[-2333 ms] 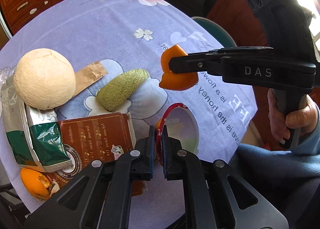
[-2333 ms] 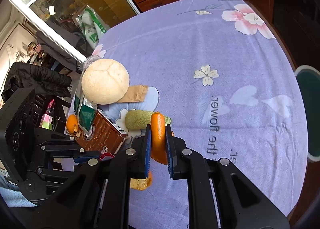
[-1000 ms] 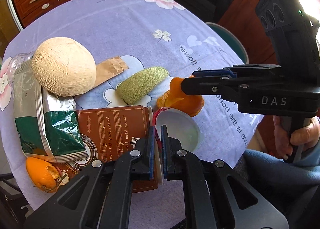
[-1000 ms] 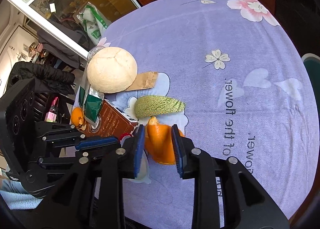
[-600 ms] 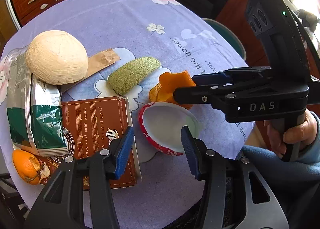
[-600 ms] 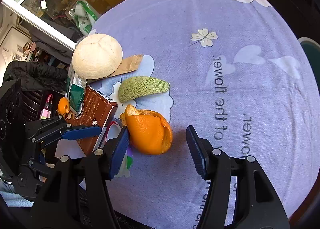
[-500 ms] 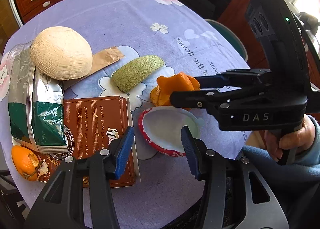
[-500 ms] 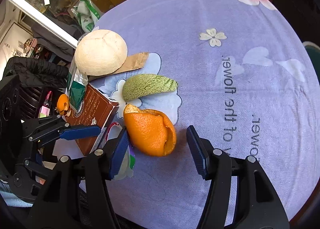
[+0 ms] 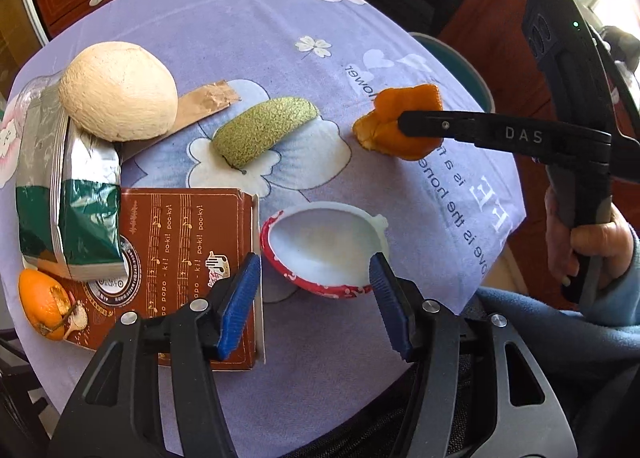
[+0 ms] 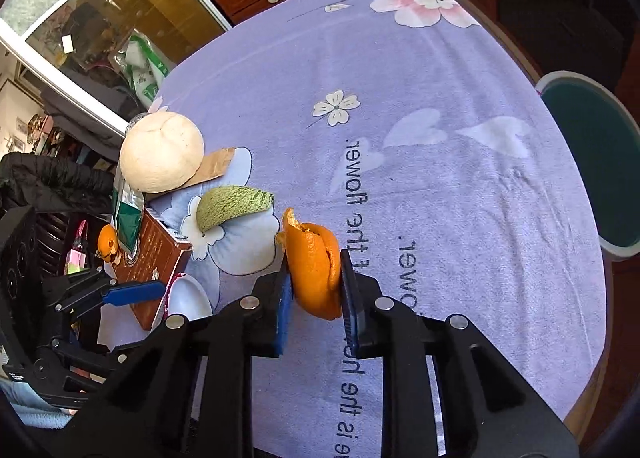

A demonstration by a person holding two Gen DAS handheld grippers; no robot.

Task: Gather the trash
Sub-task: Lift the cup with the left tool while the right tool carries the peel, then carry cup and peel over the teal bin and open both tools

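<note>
Clamped in the right gripper (image 10: 313, 285), orange peel (image 10: 314, 270) clear of the surface (image 10: 460, 178) for binning; left gripper (image 9: 314, 298) spread wide around the cup (image 9: 324, 250).

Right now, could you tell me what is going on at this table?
A person is clearing trash from a table with a purple cloth, one hand-held gripper in each hand. The right hand-held gripper is shut on an orange peel, which looks lifted off the cloth. The left hand-held gripper is open, its fingers either side of a red-and-white plastic cup lying on the cloth. A green melon rind, a coconut and a brown snack box lie untouched. A green bin stands beside the table.
</note>
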